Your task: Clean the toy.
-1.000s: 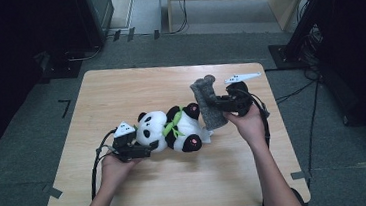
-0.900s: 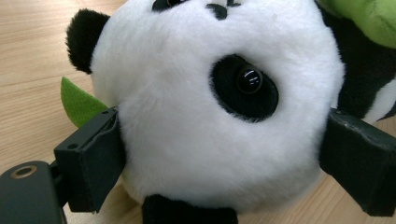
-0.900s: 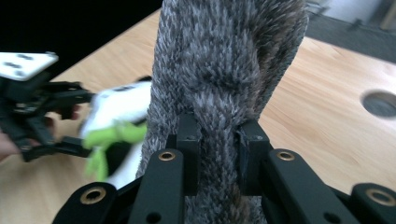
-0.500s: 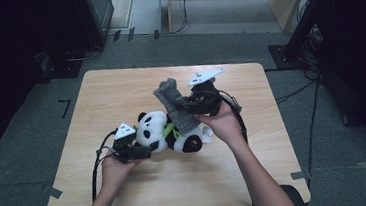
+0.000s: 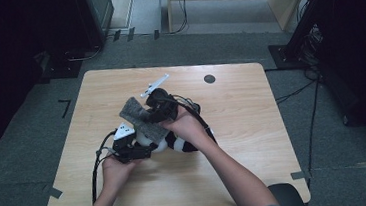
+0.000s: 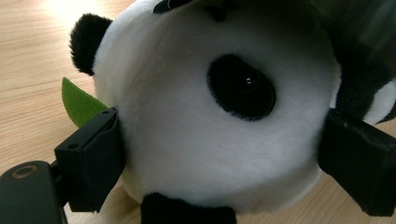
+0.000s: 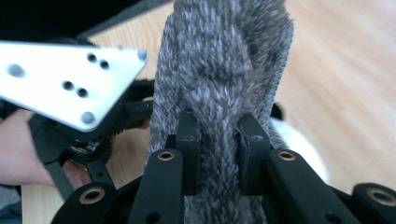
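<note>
Leftmost, the left claw [image 6: 224,154] squeezes the plush panda's [image 6: 219,116] soft head between its jaws on the counter [image 5: 251,107]. Just right, the right claw [image 7: 217,140] pinches a limp, light grey knit cloth [image 7: 224,60] by its bunched middle, above the panda.

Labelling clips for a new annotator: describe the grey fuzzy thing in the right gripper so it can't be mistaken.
On the wooden table, look just left of centre, where both hands meet over a panda plush. The right gripper is shut on a fuzzy grey knitted piece draped over the panda. It is mottled grey and woolly, unlike the smooth black-and-white panda clamped in the left gripper.
</note>
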A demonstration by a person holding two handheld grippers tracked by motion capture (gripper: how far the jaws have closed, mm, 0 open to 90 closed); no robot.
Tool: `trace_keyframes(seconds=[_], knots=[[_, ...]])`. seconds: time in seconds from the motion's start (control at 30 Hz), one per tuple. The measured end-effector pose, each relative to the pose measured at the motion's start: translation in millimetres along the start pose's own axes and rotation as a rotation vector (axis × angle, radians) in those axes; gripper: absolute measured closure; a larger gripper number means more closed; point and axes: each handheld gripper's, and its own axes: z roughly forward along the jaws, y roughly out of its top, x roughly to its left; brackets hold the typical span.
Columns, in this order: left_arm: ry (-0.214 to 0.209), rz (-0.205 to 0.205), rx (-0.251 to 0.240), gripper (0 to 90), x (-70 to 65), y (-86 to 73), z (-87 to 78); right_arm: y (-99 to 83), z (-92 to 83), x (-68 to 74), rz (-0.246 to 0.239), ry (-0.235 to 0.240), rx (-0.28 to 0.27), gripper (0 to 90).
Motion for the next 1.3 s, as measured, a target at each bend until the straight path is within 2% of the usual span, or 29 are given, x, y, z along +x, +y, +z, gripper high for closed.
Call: trace_keyframes(seconds=[0.13, 0.23, 0.33, 0.47, 0.7, 0.93, 1.03, 1.2, 1.3], knots=[[0.008, 0.0, -0.001, 8.0, -0.4, 0.1, -0.1, -4.3, 21.0, 2.2, -0.012, 0.018, 0.076, 75.4], [0.007, -0.007, -0.004, 9.5, -0.2, 0.1, 0.0, -7.0, 22.3, 0.3, -0.013, 0.015, 0.065, 76.0], [0.01, -0.008, -0.006, 10.6, -0.3, 0.0, 0.2, -7.6, 19.2, -0.8, -0.038, -0.023, 0.064, 76.0], [0.009, -0.009, -0.004, 11.1, 0.2, 0.2, 0.2, -8.4, 13.0, -7.4, -0.033, -0.049, 0.058, 74.8], [0.01, -0.008, 0.003, 11.2, 0.8, 0.3, 0.0, -13.7, 1.8, -26.8, 0.017, -0.097, 0.066, 75.4], [0.01, -0.011, -0.001, 11.3, 0.9, 0.1, 0.4, -26.9, -9.8, -48.6, 0.065, -0.152, 0.08, 75.9], [0.009, -0.015, -0.005, 11.3, 1.0, 0.0, 0.9, -31.8, -16.3, -57.8, 0.095, -0.153, 0.06, 75.9], [0.003, -0.013, -0.007, 11.2, 1.6, -0.7, 0.4, -31.9, -23.0, -60.0, 0.112, -0.164, 0.041, 76.3], [0.004, -0.007, -0.014, 10.9, 1.3, -2.5, -0.1, -27.3, -27.6, -53.6, 0.121, -0.142, 0.022, 76.9]])
